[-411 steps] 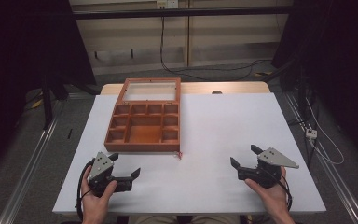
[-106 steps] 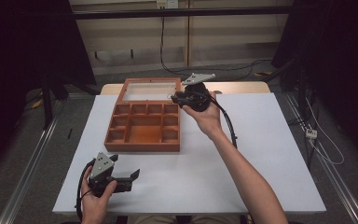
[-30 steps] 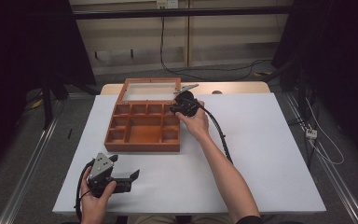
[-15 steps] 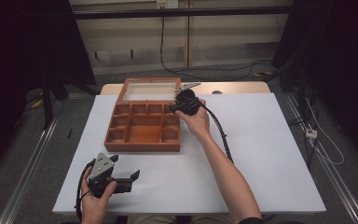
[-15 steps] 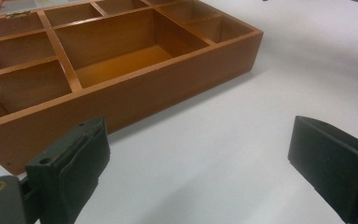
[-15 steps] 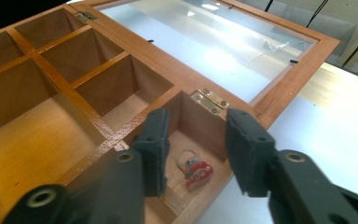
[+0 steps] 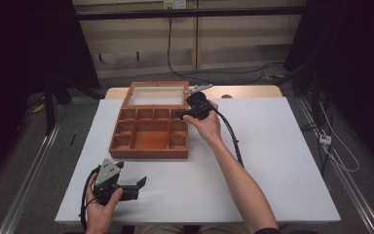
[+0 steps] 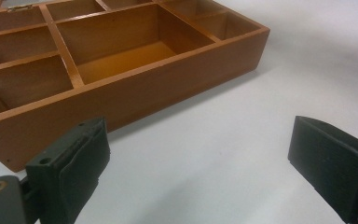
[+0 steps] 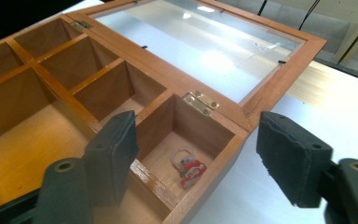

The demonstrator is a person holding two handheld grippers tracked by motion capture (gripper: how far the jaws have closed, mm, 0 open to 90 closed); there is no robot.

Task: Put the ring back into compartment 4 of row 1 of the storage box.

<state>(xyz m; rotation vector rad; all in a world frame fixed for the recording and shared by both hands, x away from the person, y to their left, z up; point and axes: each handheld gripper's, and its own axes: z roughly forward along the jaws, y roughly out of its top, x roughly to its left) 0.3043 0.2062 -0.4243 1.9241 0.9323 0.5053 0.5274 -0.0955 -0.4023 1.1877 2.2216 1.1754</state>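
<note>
A small red and white charm with a ring at one end is lying flat on the floor of the wooden box's corner compartment beside the hinge, its long axis running from the ring, towards the hinged wall, to the red end nearer the box's side edge. The right gripper is hovering above that compartment, its fingers having just been opening, now spread with nothing pinched. The glass lid is lying open behind. The left gripper is resting near the front edge of the surface, fingers spread, with bare room to the box's right.
</note>
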